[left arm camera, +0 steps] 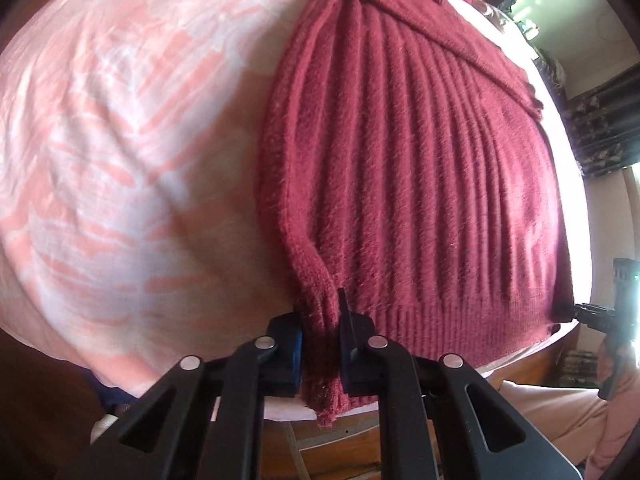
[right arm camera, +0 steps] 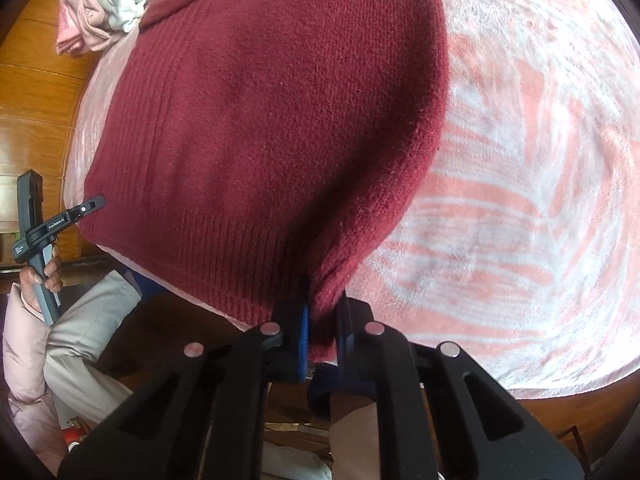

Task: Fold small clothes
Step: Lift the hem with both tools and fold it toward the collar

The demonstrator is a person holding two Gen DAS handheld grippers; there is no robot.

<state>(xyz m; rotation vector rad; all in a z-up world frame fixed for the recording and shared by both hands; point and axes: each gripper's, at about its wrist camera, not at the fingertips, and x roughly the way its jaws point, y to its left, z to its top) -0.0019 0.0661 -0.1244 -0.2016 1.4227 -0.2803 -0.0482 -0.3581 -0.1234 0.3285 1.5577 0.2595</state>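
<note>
Red woolly sweater (left arm camera: 420, 168) lay flat on my pink blanket (left arm camera: 120, 140). My left tongs (left arm camera: 320, 344) pinched one bottom corner, my right tongs (right arm camera: 322, 320) the other. Such small bites of soft wool could slip if I pulled fast, I thought.

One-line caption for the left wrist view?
Left gripper pinches the ribbed maroon knit sweater's hem corner on a pink patterned blanket.

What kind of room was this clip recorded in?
Most likely a bedroom at home. A maroon sweater lies on a pink-and-white patterned bedspread over what looks like a bed, a heap of other clothes sits at its far end, and there are wood panels beside it.
</note>
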